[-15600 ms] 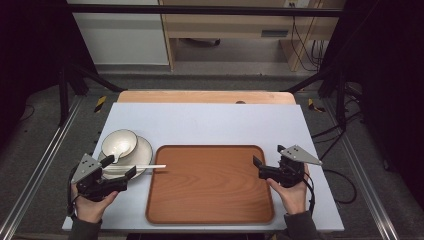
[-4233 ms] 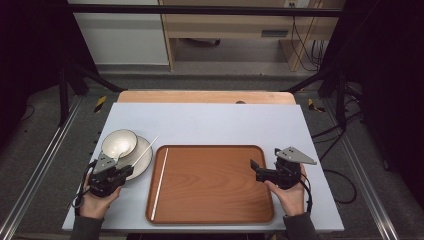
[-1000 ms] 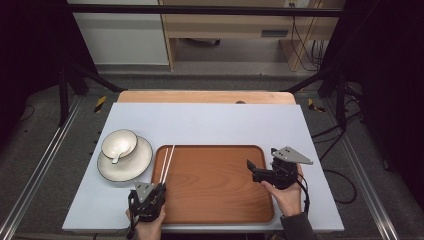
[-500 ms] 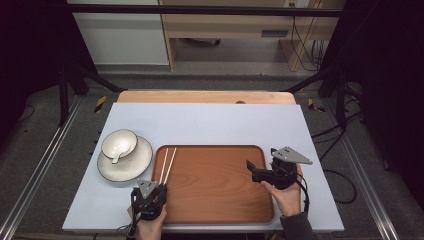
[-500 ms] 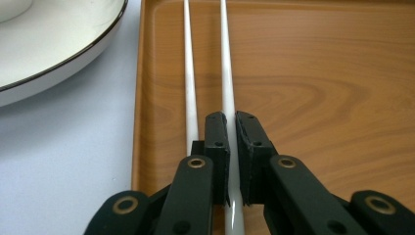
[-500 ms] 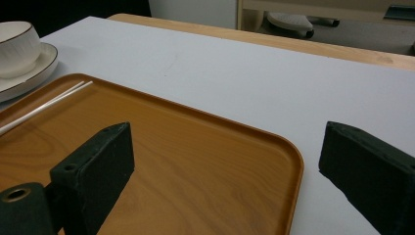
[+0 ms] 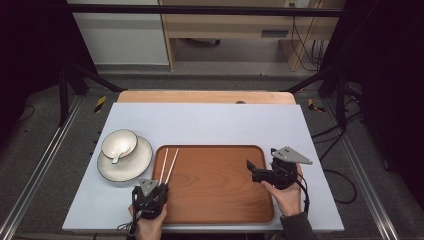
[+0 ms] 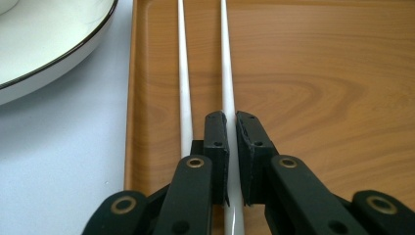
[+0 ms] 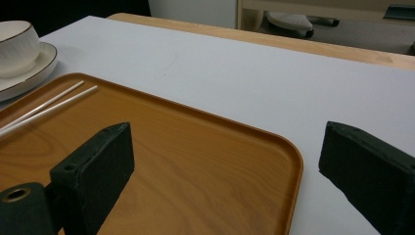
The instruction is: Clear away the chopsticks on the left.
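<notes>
From above we see the left tool (image 7: 149, 194) at the wooden tray's (image 7: 220, 202) near-left corner beside a bowl (image 7: 119, 144) on a plate (image 7: 136, 162), its view shows jaws nipping one white chopstick (image 8: 228, 93) while the other (image 8: 184, 88) lies alongside, and the right tool (image 9: 235, 166) gapes wide over the tray's far-right corner on the surface (image 9: 235, 73).

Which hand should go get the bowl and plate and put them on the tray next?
Probably the left. The left gripper sits at the tray's left edge, close to the bowl and plate, though its jaws first have to let go of a chopstick. The open right gripper is across the tray.
</notes>
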